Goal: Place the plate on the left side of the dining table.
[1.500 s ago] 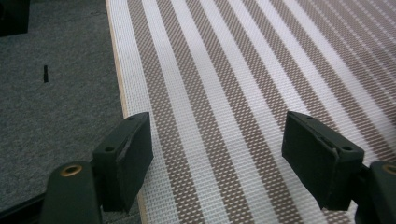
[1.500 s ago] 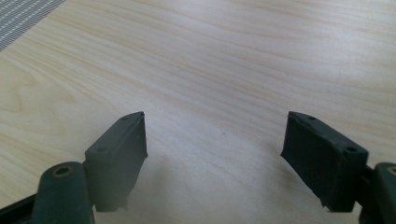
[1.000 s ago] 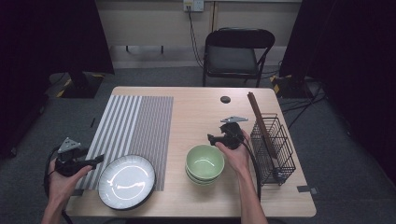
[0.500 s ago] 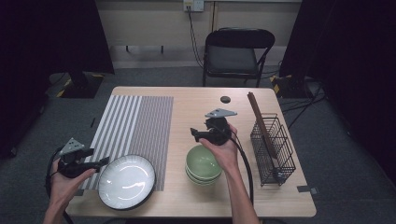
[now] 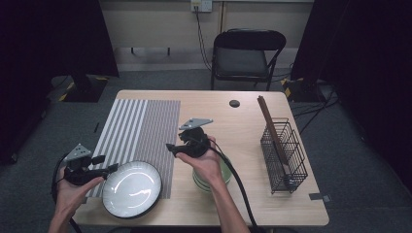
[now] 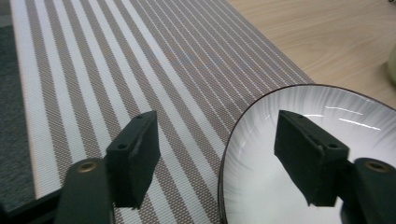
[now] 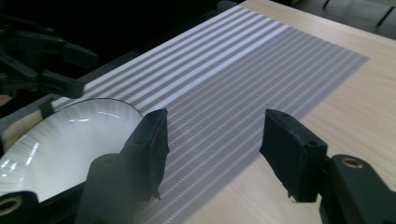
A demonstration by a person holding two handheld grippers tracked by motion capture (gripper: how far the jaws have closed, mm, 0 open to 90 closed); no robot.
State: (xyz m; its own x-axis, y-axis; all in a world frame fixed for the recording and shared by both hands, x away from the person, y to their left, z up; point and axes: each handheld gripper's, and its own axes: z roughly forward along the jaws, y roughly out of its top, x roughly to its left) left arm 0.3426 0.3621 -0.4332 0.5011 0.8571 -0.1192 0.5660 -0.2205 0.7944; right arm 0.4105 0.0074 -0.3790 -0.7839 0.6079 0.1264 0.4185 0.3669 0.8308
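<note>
Striped mat (image 5: 138,130), glossy white plate (image 5: 131,188)

striped mat (image 5: 141,126) lies bare beyond the plate (image 5: 131,188).

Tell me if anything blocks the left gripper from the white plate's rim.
Nothing visible does. The left gripper has its jaws open astride the rim of the white plate, which lies on the striped mat; the jaws have just been closing and do not press on the rim. The right gripper hangs apart over the mat.
</note>
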